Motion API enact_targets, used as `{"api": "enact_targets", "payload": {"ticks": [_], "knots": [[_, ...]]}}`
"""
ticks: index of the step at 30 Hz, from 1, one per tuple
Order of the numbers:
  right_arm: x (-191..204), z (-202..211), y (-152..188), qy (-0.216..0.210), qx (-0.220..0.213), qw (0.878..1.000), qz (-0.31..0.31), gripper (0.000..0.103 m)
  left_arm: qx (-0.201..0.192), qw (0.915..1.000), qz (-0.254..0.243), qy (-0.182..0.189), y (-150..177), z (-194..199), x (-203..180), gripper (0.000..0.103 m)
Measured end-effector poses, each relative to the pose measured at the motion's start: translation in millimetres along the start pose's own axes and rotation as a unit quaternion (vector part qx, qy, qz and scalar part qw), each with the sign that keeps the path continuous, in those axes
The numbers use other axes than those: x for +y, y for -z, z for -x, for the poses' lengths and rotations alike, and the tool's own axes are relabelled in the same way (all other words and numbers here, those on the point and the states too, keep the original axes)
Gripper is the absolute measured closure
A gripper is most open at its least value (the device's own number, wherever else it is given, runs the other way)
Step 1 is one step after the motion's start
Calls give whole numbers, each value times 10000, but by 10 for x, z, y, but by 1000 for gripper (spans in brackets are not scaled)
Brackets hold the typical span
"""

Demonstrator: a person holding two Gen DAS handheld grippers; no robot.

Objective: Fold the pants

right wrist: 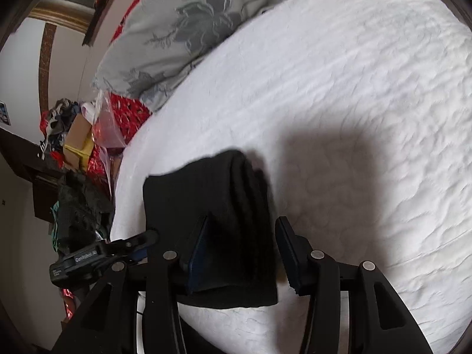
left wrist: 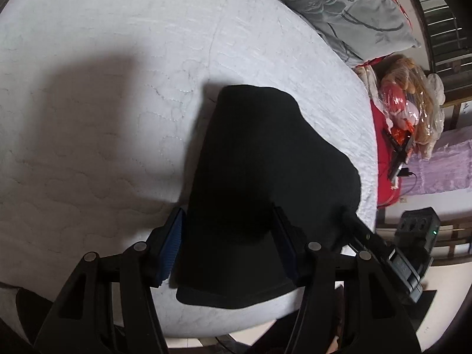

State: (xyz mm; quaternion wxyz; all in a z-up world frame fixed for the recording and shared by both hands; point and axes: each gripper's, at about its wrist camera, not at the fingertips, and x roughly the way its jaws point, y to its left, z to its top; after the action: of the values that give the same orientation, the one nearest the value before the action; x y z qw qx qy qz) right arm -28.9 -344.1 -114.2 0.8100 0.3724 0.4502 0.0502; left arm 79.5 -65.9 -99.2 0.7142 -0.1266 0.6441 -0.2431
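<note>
Black pants (left wrist: pixel 265 177), soft and matte, lie folded into a thick bundle near the edge of a bed (left wrist: pixel 103 103) with a white quilted cover. The left claw (left wrist: pixel 228 244) is spread wide, straddling the bundle; the right claw (right wrist: pixel 240 250) is also spread, possibly touching the fabric. A grey floral pillow (right wrist: pixel 183 29) lies beyond

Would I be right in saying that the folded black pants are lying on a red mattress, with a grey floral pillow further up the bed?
Not quite: the mattress is white and quilted, not red, as the left wrist view shows. The red is only bedding at the bed's edge. The rest holds: the folded black pants lie on the mattress, and the grey floral pillow sits further up the bed.
</note>
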Motion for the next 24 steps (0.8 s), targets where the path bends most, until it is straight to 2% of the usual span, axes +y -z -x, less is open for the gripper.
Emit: {"api": "enact_targets", "payload": {"ticks": [2,5,6,10,12,15,17,20,24], "knots": [[56,-50,39,98,46,9999,134,55,-141,9995,-158,-218,18,26,-91,45],[120,-75,71,373,14,9986,381,68,-299,9963,-452,-670,75,55,-253,60],[123,-68,74,390,13,9985,378,72,-342,9953,-517,-747,117,94,-331,62],[120,138,52,136,-171,9995,212,79,-553,9894,-921,-973,284,212,-507,64],[84,220,40,86,-209,9996,197,80,-591,9860,-1049,-1156,332,159,-517,64],[-78,124,75,295,-36,9996,33,81,-659,9809,-1165,-1411,372,74,-532,64],[-165,51,125,281,43,9995,-100,80,-693,9791,-1227,-1467,378,61,-550,64],[-156,41,122,343,-13,9994,-68,73,-712,9788,-1225,-1477,372,61,-545,63],[-109,50,110,429,-5,9991,0,70,-717,9790,-1196,-1489,377,63,-541,61]]}}
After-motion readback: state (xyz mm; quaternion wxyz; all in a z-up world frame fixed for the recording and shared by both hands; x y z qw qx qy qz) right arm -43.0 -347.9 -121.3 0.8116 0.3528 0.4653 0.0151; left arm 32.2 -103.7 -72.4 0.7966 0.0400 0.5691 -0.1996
